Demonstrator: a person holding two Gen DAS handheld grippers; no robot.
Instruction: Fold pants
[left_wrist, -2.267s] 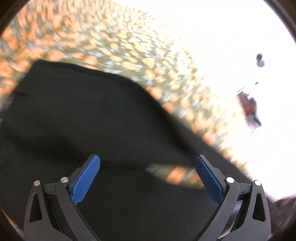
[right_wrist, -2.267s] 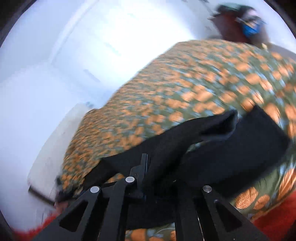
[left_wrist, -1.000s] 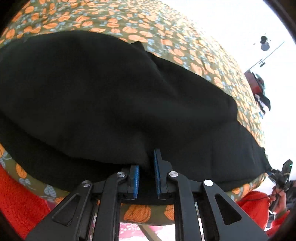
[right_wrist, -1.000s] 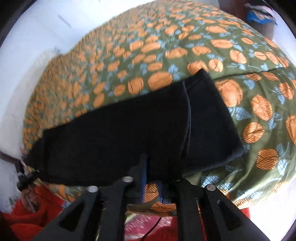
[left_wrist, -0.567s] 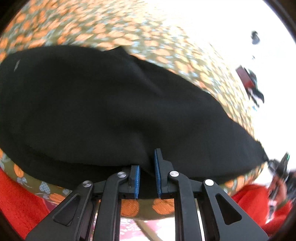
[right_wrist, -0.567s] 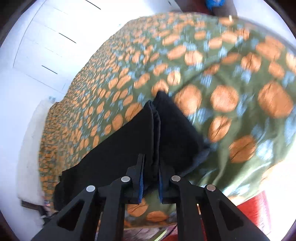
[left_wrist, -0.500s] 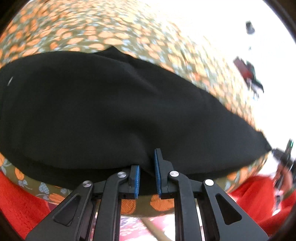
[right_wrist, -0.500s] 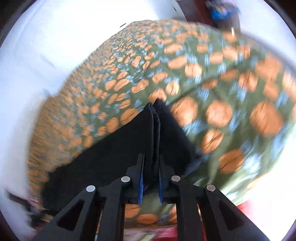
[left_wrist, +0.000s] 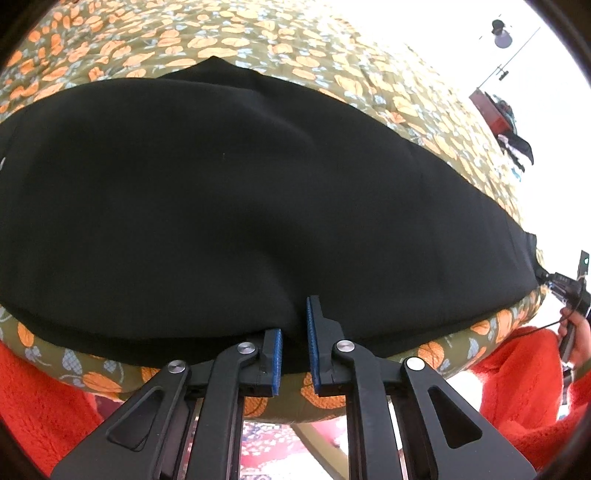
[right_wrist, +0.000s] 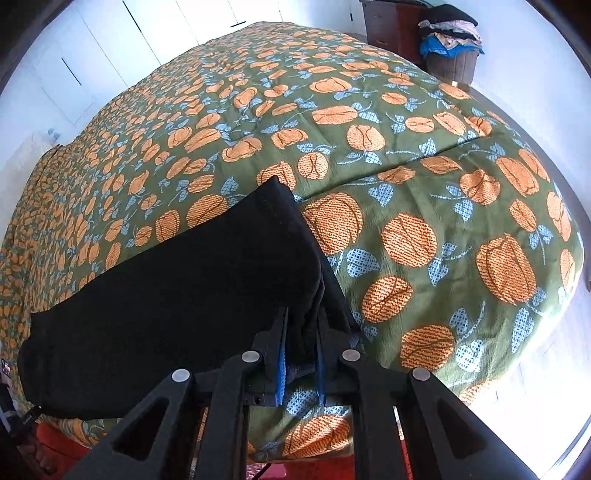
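The left gripper (left_wrist: 294, 341) is pinched on the near edge of the pants (left_wrist: 229, 192): its blue pads (left_wrist: 277, 360) stand almost together with a tuck of black cloth bunched between them. From that pinch the cloth spreads away as one broad, smooth, dark sheet, slightly humped, lying on the bedspread (left_wrist: 280, 40) with its near hem along the bed's edge. Far to the right of the fingers the cloth narrows to a corner, and just past it a hand (left_wrist: 578, 332) holds the other tool. An orange sleeve (left_wrist: 524, 376) shows below on that side.

The right gripper (right_wrist: 301, 363) is likewise clamped on cloth. Its pads (right_wrist: 281, 369) are close together, with a thick wad of several layers of the pants (right_wrist: 192, 295) caught between them at the stacked end. A hem with visible stitching runs away from the fingers toward the far corner. To the left of the fingers the cloth stretches out flat; to the right lies bare bedspread (right_wrist: 424, 155). Well beyond, a basket (right_wrist: 452, 55) of clothes stands by the wall.

As for progress, the layered end suggests the legs already lie one on the other, so the lengthwise fold looks done. The pants remain a long strip, though, so I judge that the crosswise folds are left. With both near-edge points gripped, the step in hand seems to be straightening or carrying that edge over.
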